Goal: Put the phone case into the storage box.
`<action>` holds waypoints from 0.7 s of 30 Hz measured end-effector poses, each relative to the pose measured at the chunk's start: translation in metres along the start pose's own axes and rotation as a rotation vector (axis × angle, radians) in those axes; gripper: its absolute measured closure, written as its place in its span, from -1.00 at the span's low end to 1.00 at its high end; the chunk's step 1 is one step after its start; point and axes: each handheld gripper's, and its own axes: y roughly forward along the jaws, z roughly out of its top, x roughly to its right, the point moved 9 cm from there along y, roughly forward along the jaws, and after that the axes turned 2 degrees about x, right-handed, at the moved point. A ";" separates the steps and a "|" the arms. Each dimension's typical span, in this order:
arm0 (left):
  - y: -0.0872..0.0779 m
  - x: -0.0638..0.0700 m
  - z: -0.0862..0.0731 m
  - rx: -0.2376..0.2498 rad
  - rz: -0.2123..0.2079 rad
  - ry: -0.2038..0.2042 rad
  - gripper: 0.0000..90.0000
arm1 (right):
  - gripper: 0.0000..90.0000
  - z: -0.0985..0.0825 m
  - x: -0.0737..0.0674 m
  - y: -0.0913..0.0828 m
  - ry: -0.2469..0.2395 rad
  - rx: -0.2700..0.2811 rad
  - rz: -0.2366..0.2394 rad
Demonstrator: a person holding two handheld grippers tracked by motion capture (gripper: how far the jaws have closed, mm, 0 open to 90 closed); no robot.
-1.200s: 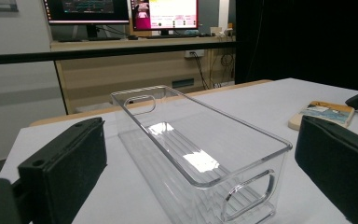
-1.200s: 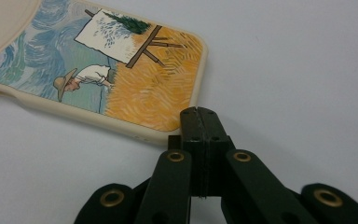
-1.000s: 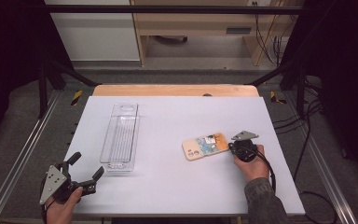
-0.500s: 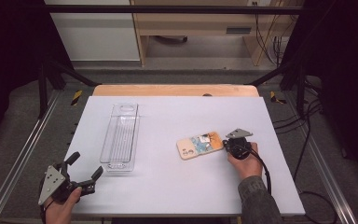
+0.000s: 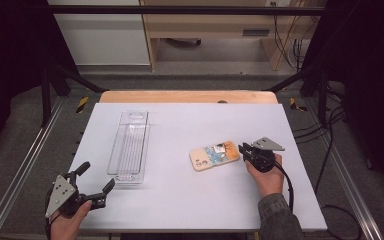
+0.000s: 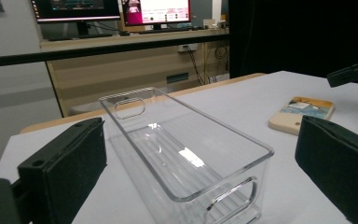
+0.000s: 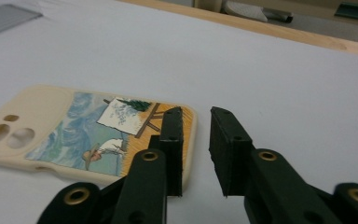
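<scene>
A cream phone case [image 5: 214,155] with a painted picture lies flat on the white table [image 5: 190,200], right of centre. My right gripper [image 5: 241,149] sits at the case's right end, jaws parted by a narrow gap. In the right gripper view the gripper [image 7: 196,116] has its left jaw over the end of the case [image 7: 74,126] and its right jaw just off it; nothing is clamped. My left gripper [image 5: 98,175] is wide open at the front left, just short of a clear plastic bin [image 5: 130,147]. The left gripper view has the gripper [image 6: 200,154] facing the empty bin [image 6: 182,144].
The bin runs lengthwise away from me, left of centre. A wooden strip [image 5: 187,96] borders the table's far edge, with metal rails [image 5: 25,165] along both sides. The right gripper's jaw tip [image 6: 354,74] pokes in beyond the case [image 6: 303,112] in the left gripper view.
My right gripper and the phone case have shifted a little to the left across the table. The left gripper and the bin have stayed put.
</scene>
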 end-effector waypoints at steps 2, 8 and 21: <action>0.003 0.004 0.000 -0.031 -0.004 -0.003 -0.96 | 0.35 0.003 -0.004 -0.004 0.013 0.044 0.010; 0.013 0.015 0.004 -0.074 -0.043 -0.016 -0.97 | -0.14 0.008 -0.008 -0.013 0.064 0.111 0.023; 0.032 0.037 0.038 -0.146 -0.054 0.050 -0.96 | -0.84 0.011 -0.023 -0.050 0.047 0.192 0.042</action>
